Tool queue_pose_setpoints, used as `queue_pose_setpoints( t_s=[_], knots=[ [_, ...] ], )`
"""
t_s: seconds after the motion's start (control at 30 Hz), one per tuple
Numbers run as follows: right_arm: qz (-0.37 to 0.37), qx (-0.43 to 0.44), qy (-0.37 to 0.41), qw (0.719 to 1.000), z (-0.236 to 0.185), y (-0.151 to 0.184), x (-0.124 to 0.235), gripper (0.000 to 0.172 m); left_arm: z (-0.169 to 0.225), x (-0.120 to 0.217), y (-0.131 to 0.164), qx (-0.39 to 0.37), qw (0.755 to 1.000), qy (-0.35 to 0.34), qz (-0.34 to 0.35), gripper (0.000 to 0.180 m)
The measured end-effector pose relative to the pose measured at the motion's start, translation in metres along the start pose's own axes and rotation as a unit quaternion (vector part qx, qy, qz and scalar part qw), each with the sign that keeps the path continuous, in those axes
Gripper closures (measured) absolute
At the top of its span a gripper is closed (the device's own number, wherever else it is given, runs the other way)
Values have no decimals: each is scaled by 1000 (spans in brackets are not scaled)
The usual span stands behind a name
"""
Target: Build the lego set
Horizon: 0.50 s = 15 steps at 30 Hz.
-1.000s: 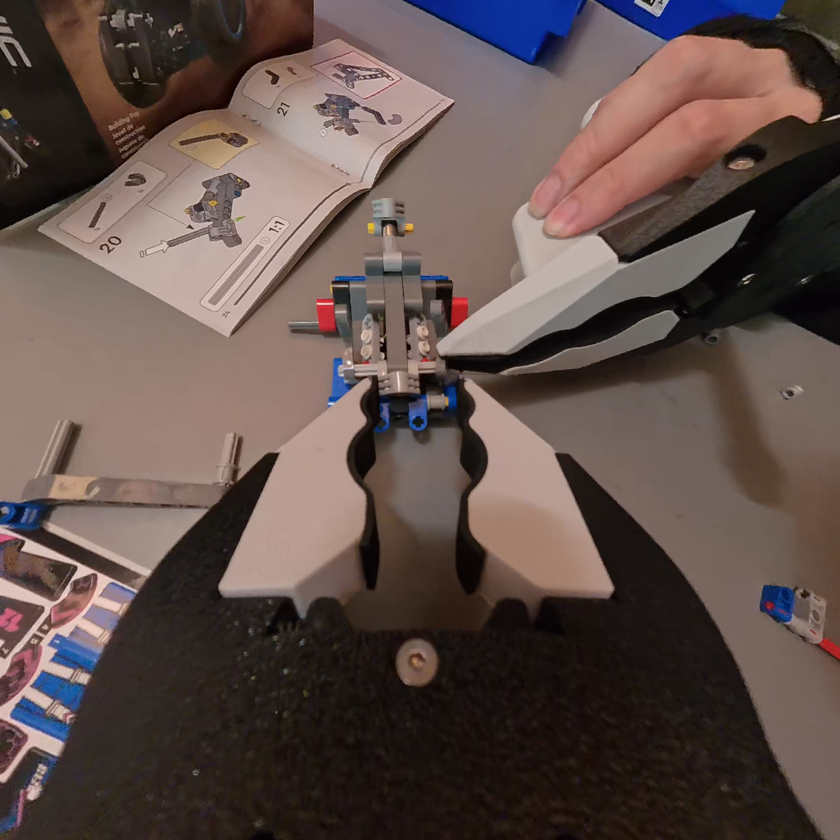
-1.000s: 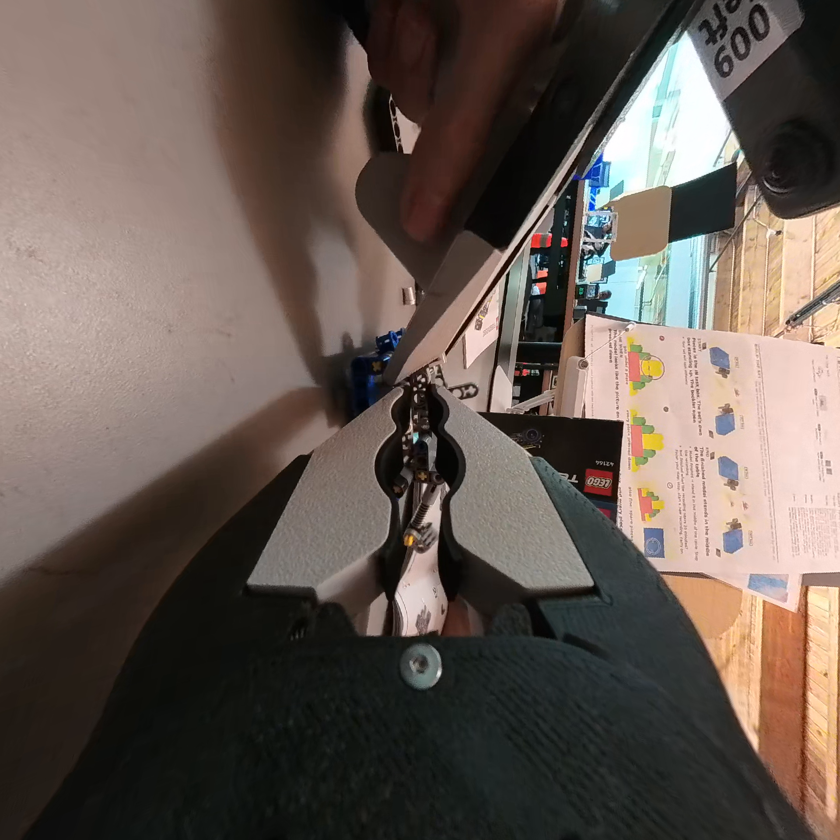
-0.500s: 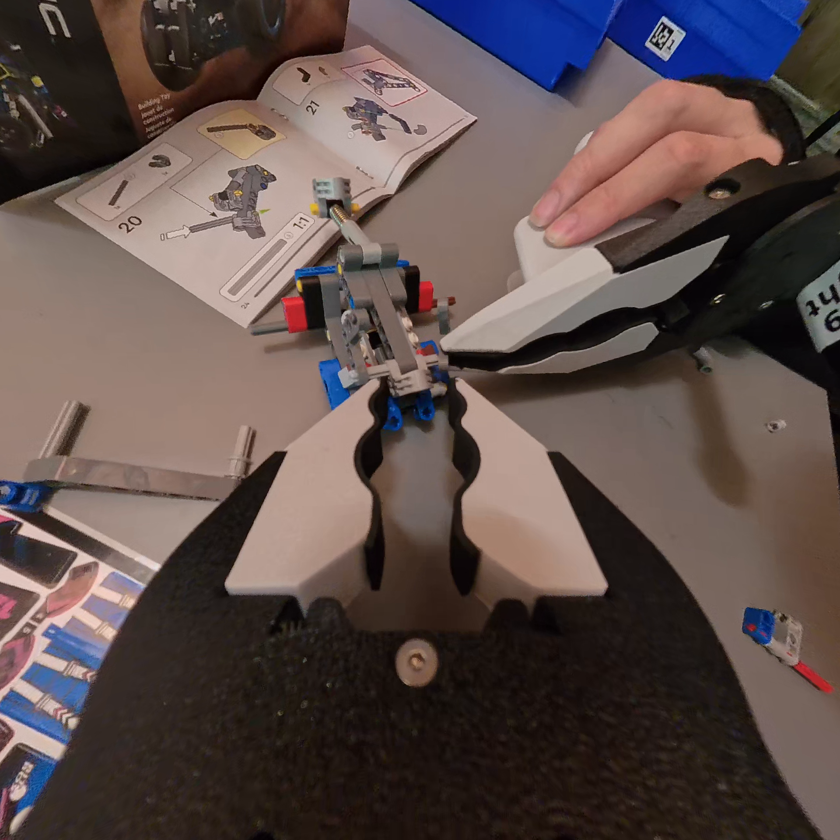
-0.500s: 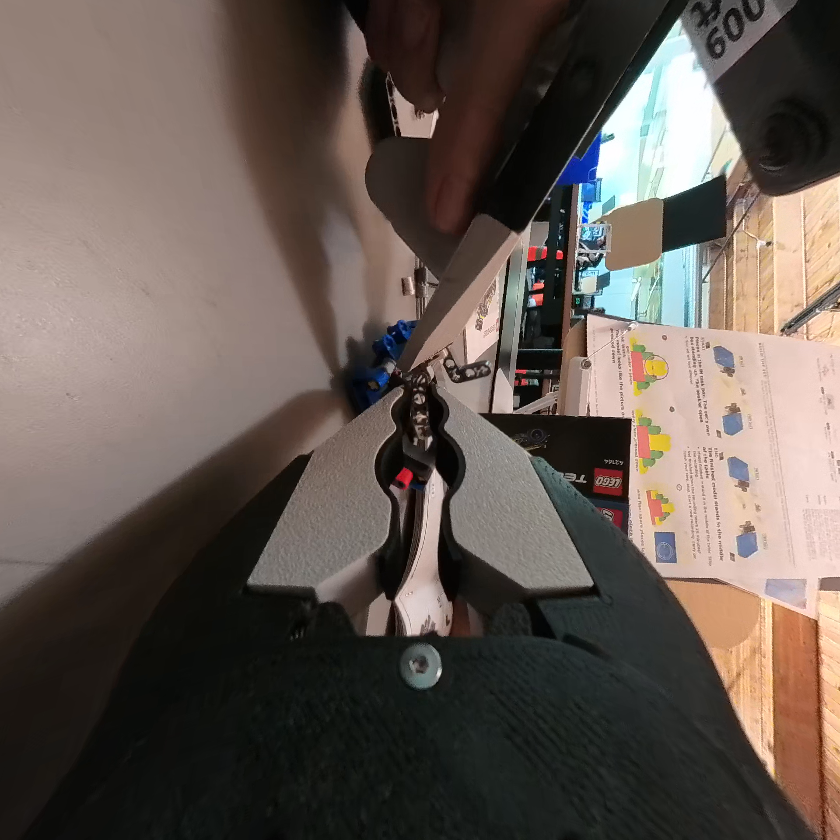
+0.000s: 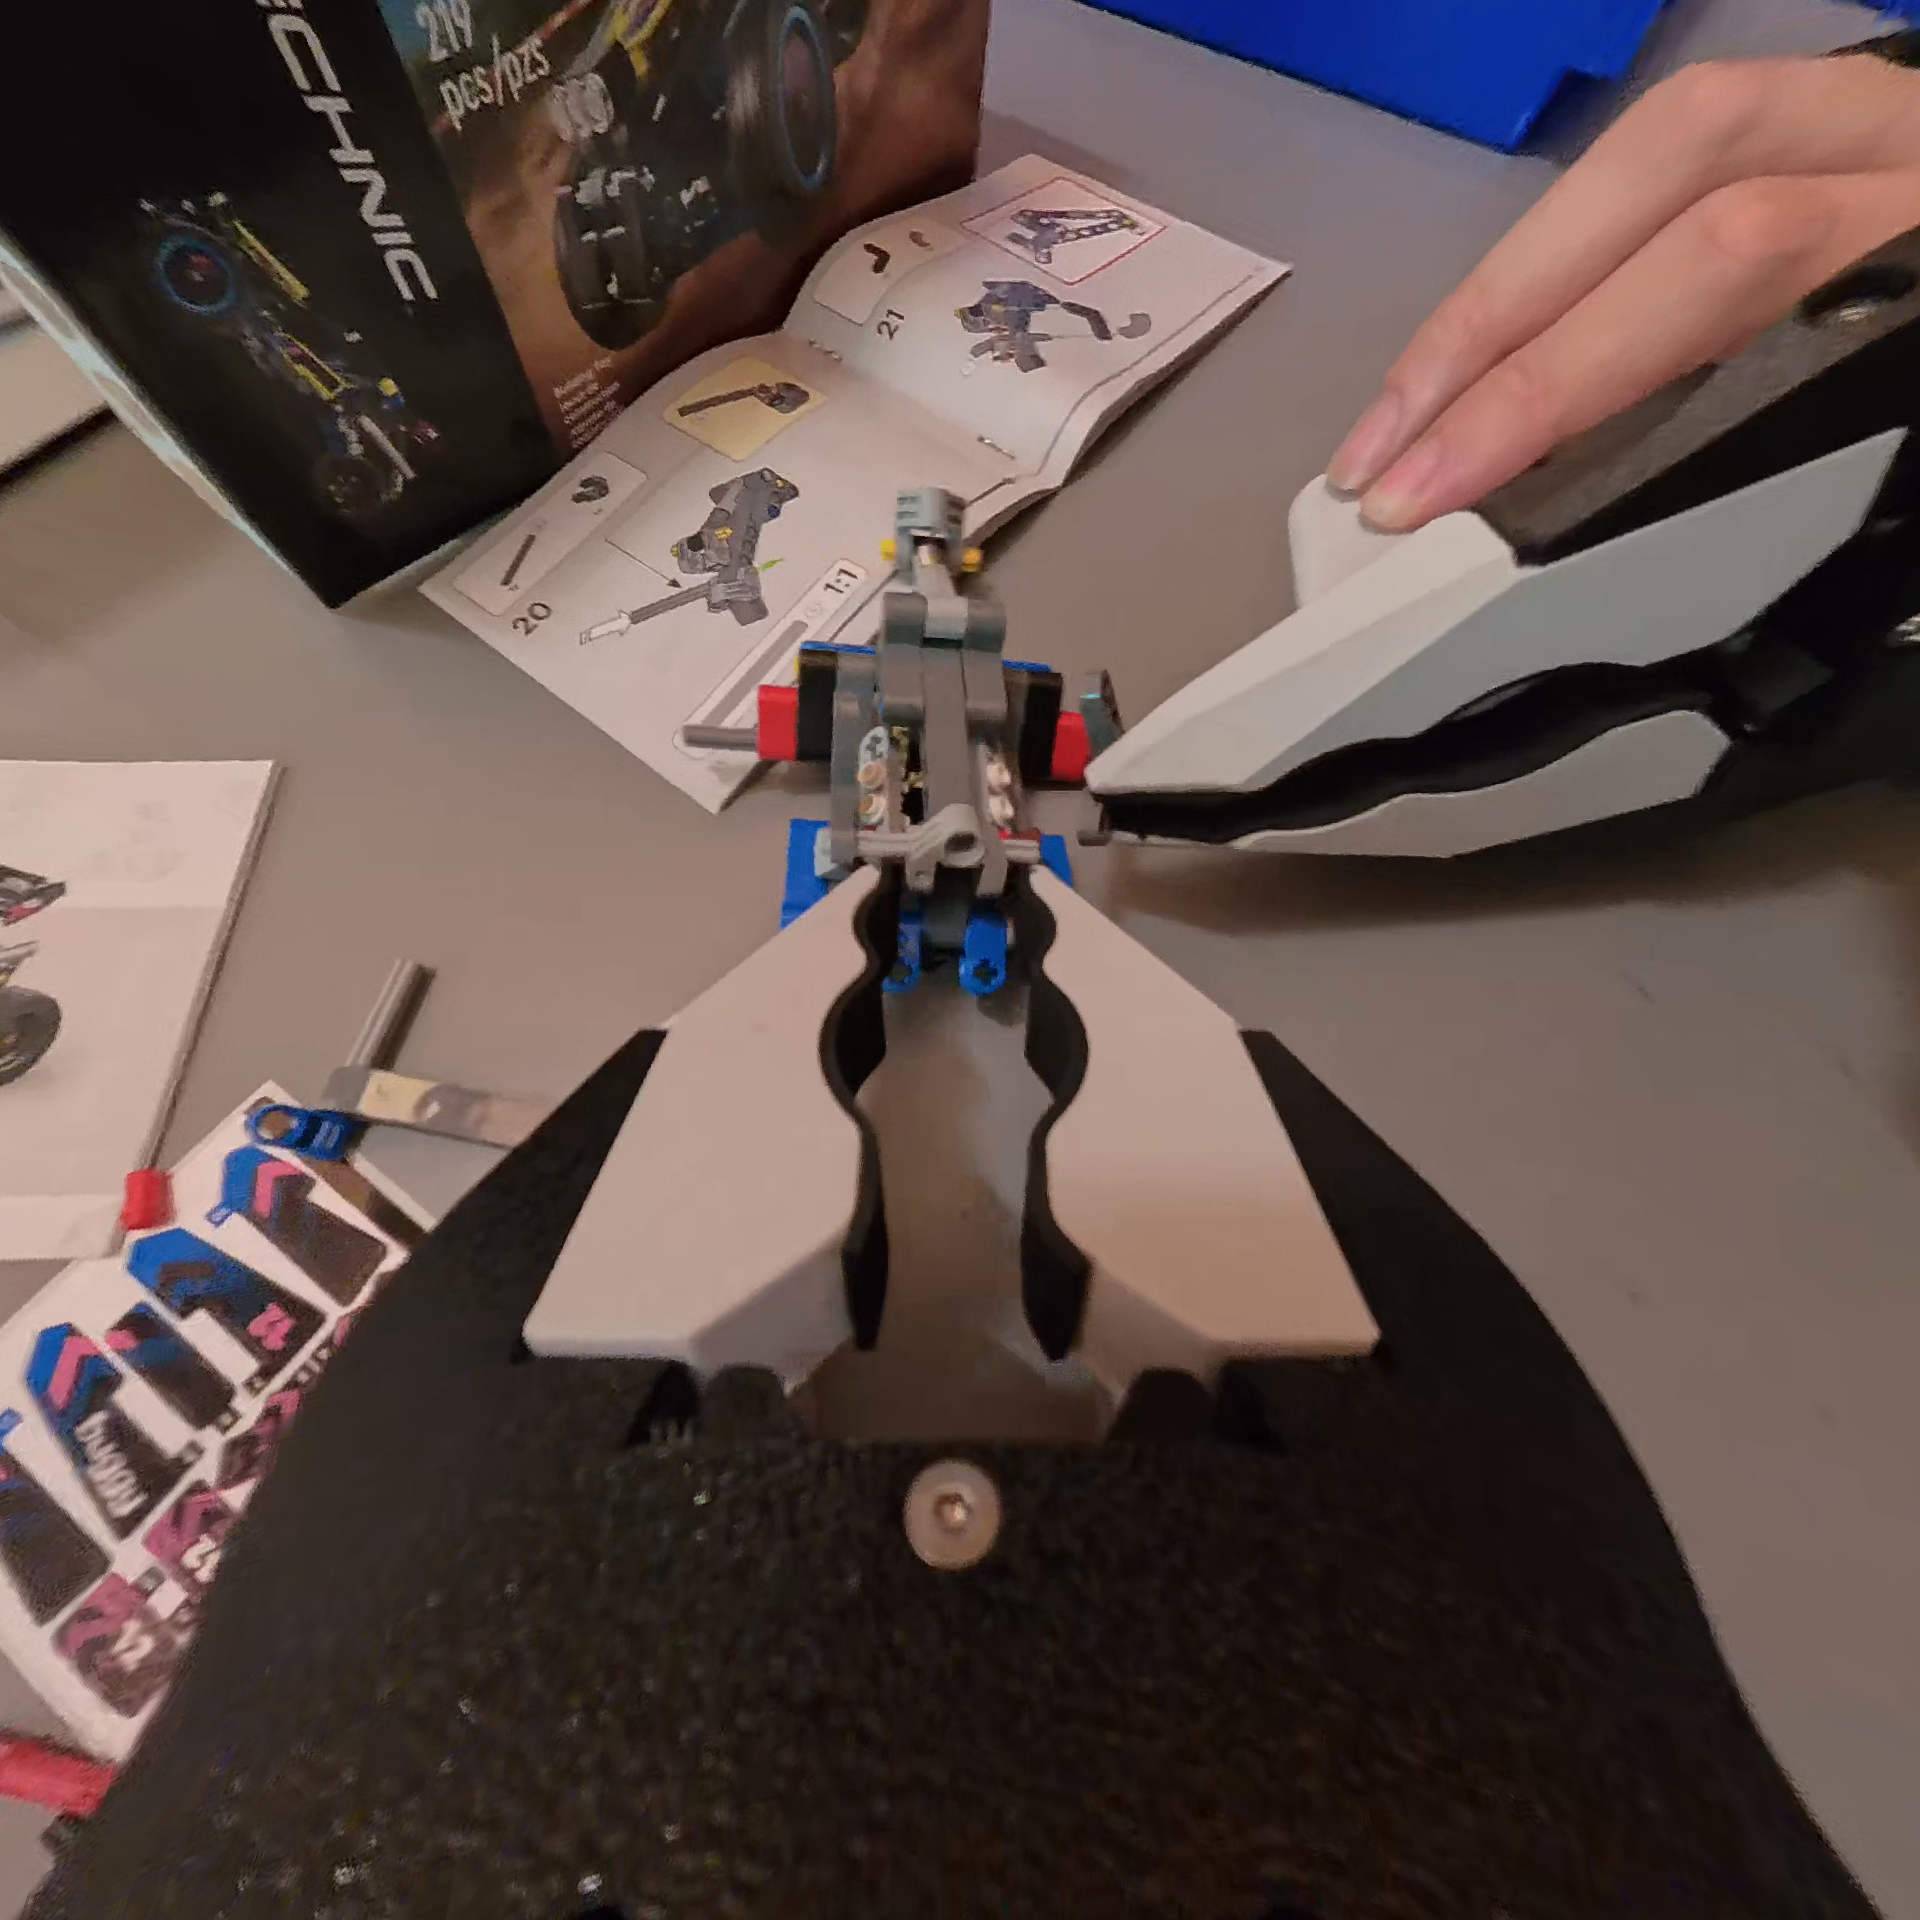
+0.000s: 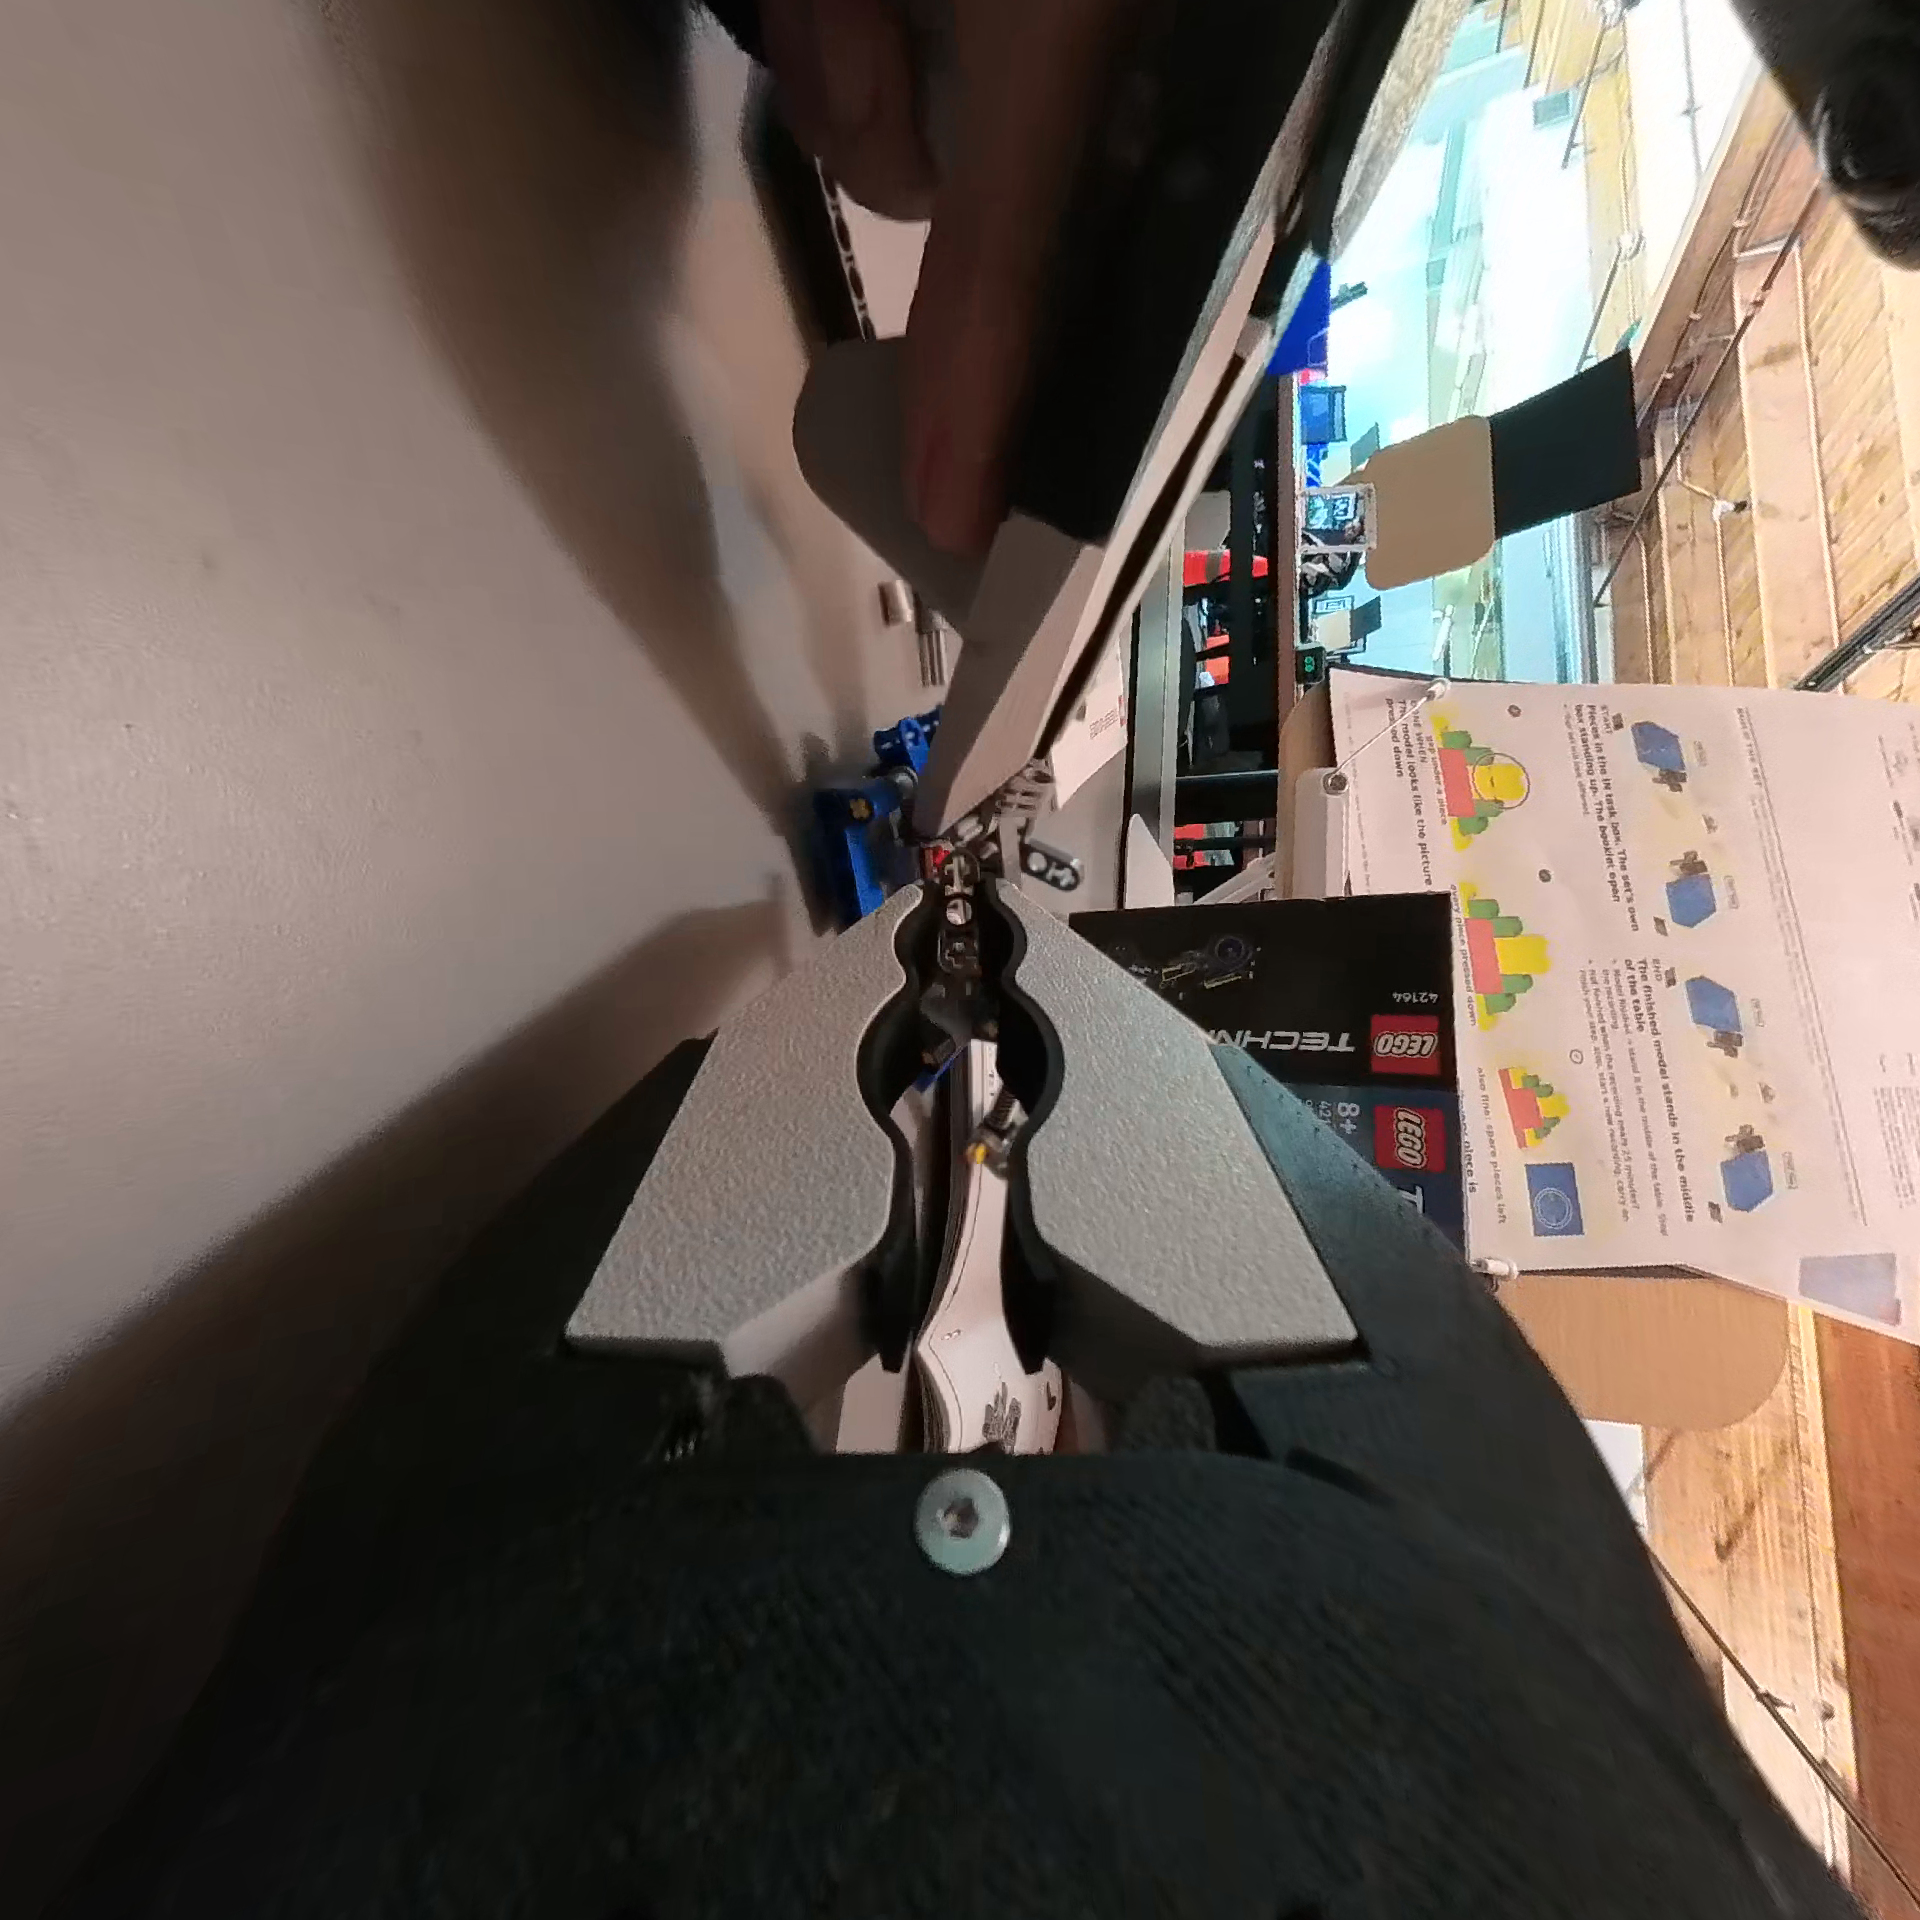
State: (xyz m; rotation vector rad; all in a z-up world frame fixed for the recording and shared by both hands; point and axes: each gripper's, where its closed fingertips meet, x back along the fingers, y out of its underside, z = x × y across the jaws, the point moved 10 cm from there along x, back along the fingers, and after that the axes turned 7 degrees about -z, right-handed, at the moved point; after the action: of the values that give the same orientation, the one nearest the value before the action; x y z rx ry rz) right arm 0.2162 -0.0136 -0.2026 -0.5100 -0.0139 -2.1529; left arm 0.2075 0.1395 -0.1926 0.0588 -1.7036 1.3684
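Observation:
A small brick model (image 5: pixel 935 748), grey with blue, red and black parts, stands on the grey table (image 5: pixel 1455 1143). My left gripper (image 5: pixel 951 894) is shut on the model's near end, with both pads against its blue and grey parts. My right gripper (image 5: pixel 1096 810) comes in from the right, held by a hand (image 5: pixel 1610 291). Its tips are shut on a small grey pin (image 5: pixel 1089 834) right beside the model's right side. In the right wrist view my right gripper (image 6: pixel 958 894) sits tip to tip with the left gripper (image 6: pixel 925 821), with the model's blue base (image 6: pixel 852 831) just beyond.
A dark set box (image 5: pixel 312 260) stands at the back left with an open instruction booklet (image 5: pixel 883 395) in front of it. A sticker sheet (image 5: pixel 187 1382), a grey beam (image 5: pixel 416 1101) and a second booklet (image 5: pixel 104 935) lie at the left. Blue bins (image 5: pixel 1455 52) are at the back. My two grippers' fingertips are within a few centimetres of each other.
My left jaws have narrowed onto the model's near end. The model, tilted half a second ago, now points straight away. My right gripper stays shut at the model's right side.

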Motion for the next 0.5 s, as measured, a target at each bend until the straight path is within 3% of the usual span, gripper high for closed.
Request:
queue_pose_setpoints(
  t_s=[0.2, 0.37, 0.5],
  knots=[
    [-7, -2, 6, 1000, -1, -3, 0, 168, -1, -4, -3, -41, 999, -31, -3, 168],
    [-14, -6, 9, 1000, -2, -8, 3, 168, -2, -2, -1, -62, 996, 57, -4, 168],
    [-22, 3, 4, 1000, -5, -15, 6, 168, -3, 0, 1, -82, 994, 74, -5, 167]
  ],
)
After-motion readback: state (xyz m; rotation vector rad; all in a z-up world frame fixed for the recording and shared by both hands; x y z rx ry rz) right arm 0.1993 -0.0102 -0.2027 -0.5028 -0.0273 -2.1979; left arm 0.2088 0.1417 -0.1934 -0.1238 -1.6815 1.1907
